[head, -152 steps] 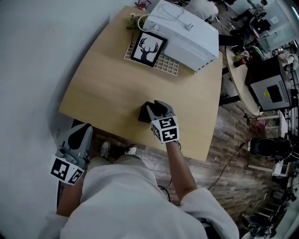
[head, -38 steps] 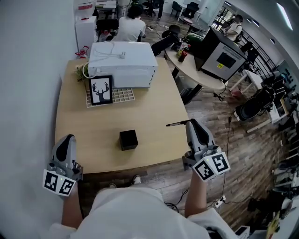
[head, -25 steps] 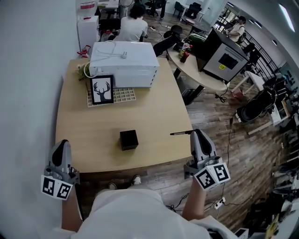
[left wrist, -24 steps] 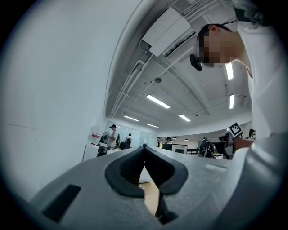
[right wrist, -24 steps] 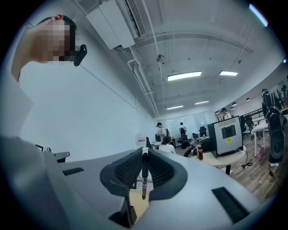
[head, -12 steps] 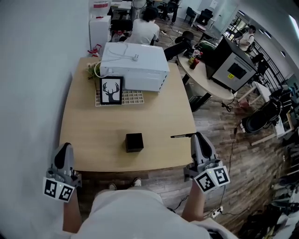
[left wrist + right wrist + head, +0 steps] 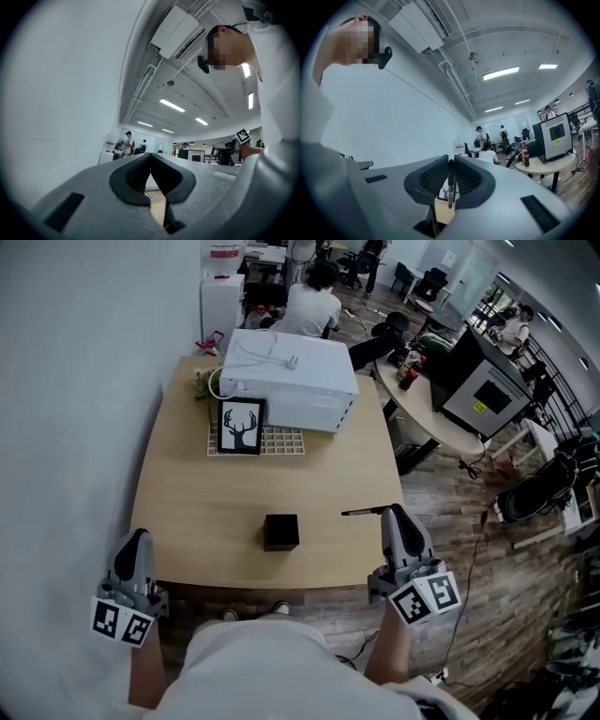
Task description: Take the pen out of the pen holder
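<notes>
1. Black and slim, the pen (image 7: pixel 361 512) is sticking out sideways from the right gripper (image 7: pixel 386 513), whose jaws are clamping it near one end. The ribbed pads are pinching the barrel from both sides, which is probably why it is lying level and not drooping.
2. The pen is hanging in the air above the right side of the table (image 7: pixel 187 484), well apart from the holder (image 7: pixel 281 532), so the removal itself is looking done.
3. The holder, a small black cube, is sitting upright near the table's front edge. Neither gripper is touching it, and nothing is showing above its rim.
4. The left gripper (image 7: pixel 137 542) is hovering off the table's front left corner with its jaws together and nothing between them. It is hanging out of the way, probably because the holder is needing no steadying now.
5. Looking ahead, the pen is likely calling for a bare patch of wood to be laid on. Because the grip is sitting so near the pen's end, the pen could be swivelling in the pads if its free end knocks the table.
</notes>
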Demonstrator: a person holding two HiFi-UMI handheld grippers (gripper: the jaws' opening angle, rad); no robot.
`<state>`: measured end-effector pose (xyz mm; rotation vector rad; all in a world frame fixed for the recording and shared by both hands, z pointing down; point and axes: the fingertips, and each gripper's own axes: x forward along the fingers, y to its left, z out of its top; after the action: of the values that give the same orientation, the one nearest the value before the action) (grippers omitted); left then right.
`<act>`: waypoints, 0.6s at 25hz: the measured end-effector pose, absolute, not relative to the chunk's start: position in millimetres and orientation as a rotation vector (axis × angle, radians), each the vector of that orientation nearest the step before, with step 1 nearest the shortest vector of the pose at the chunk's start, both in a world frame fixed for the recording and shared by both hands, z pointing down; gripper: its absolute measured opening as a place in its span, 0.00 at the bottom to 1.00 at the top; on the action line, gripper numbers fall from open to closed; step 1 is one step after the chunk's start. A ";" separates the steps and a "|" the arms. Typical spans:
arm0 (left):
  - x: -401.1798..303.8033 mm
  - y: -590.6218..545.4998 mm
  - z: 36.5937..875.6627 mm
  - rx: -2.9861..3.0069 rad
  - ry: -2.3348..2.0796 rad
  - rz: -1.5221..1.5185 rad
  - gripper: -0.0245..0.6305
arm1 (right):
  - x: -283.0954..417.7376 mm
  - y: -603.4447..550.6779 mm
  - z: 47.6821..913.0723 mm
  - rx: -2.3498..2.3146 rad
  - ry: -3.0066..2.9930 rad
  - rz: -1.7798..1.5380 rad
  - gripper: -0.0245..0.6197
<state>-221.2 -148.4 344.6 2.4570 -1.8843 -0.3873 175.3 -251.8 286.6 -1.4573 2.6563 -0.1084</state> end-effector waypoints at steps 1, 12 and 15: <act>-221.3 -147.9 344.4 2.455 -1.887 -0.387 0.05 | 174.0 -252.5 286.2 -1.451 2.660 -0.107 0.10; -216.9 -145.5 345.3 2.444 -1.883 -0.373 0.05 | 171.5 -252.0 287.5 -1.443 2.682 -0.106 0.10; -213.1 -147.4 345.6 2.454 -1.868 -0.372 0.05 | 172.6 -249.0 288.9 -1.447 2.682 -0.107 0.10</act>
<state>-213.1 -147.4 345.6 2.4537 -1.8681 -0.3717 172.6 -249.0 288.9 -1.4470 2.6823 -0.1070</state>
